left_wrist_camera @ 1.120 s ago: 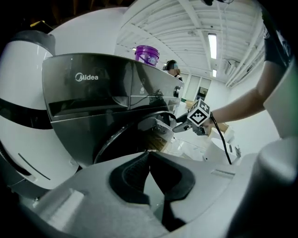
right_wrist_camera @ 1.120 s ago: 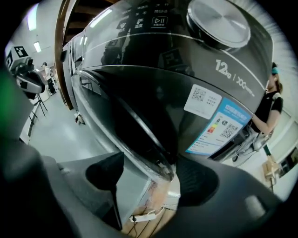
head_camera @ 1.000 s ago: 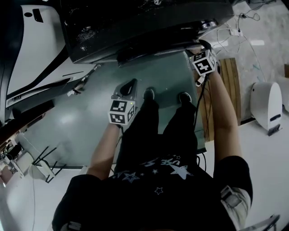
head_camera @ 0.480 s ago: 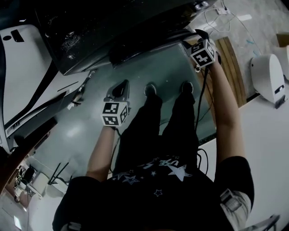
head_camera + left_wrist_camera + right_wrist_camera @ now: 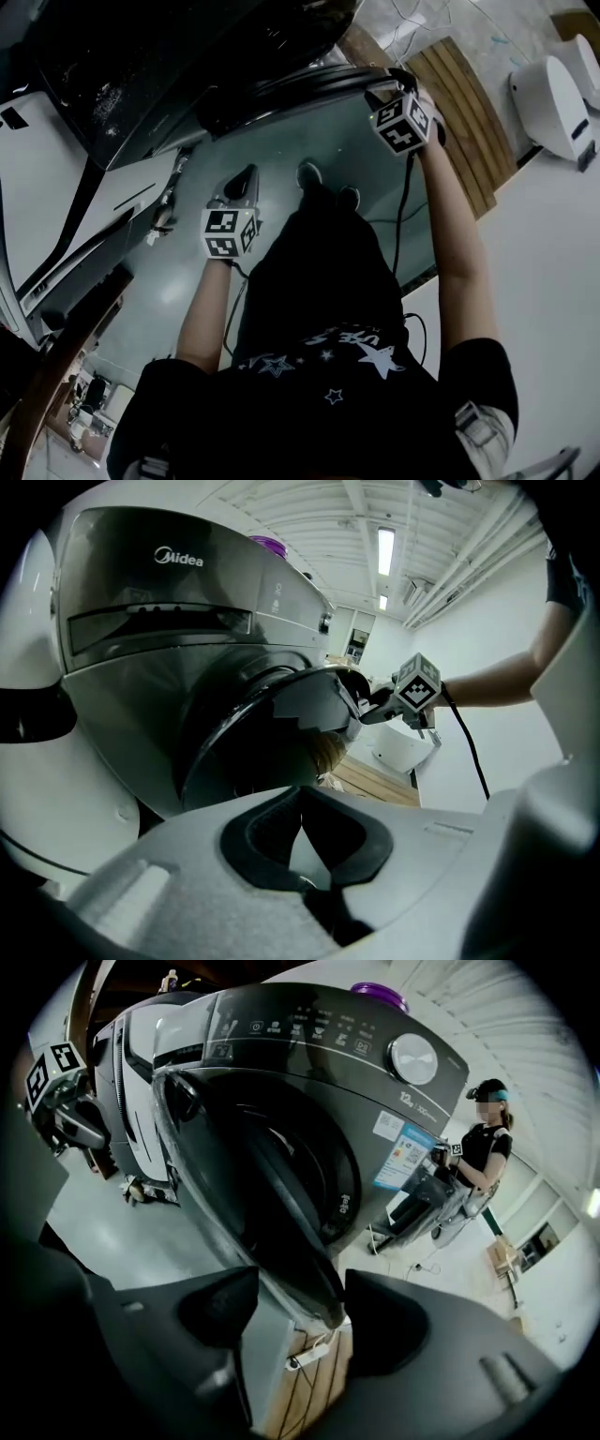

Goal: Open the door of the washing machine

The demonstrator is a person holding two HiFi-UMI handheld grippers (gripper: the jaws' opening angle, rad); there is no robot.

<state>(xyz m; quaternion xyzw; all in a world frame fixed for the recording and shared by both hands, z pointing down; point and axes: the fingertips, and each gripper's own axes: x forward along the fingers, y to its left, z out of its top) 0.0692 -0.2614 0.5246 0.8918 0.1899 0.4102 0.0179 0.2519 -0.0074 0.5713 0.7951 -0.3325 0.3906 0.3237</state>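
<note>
A dark grey front-loading washing machine (image 5: 141, 84) (image 5: 187, 621) stands ahead of me. Its round door (image 5: 281, 94) (image 5: 262, 1204) is swung partly out from the drum. My right gripper (image 5: 377, 89) (image 5: 300, 1312) straddles the door's outer rim. Its jaws are closing with the rim between them; the rim lies against the right jaw and a gap shows at the left one. The left gripper view shows the right gripper (image 5: 364, 710) at the door's edge. My left gripper (image 5: 246, 180) (image 5: 302, 803) hangs low in front of the machine, shut and empty, away from the door.
A white appliance (image 5: 66, 187) stands left of the washer. A wooden pallet (image 5: 459, 103) and a white device (image 5: 553, 94) lie to the right, and a power strip (image 5: 314, 1354) lies under the door's edge. Another person (image 5: 478, 1157) stands beyond the machine.
The right gripper has swept sideways along with the door's rim, and the door stands further out. The left gripper has sunk a little. The head view has swung left.
</note>
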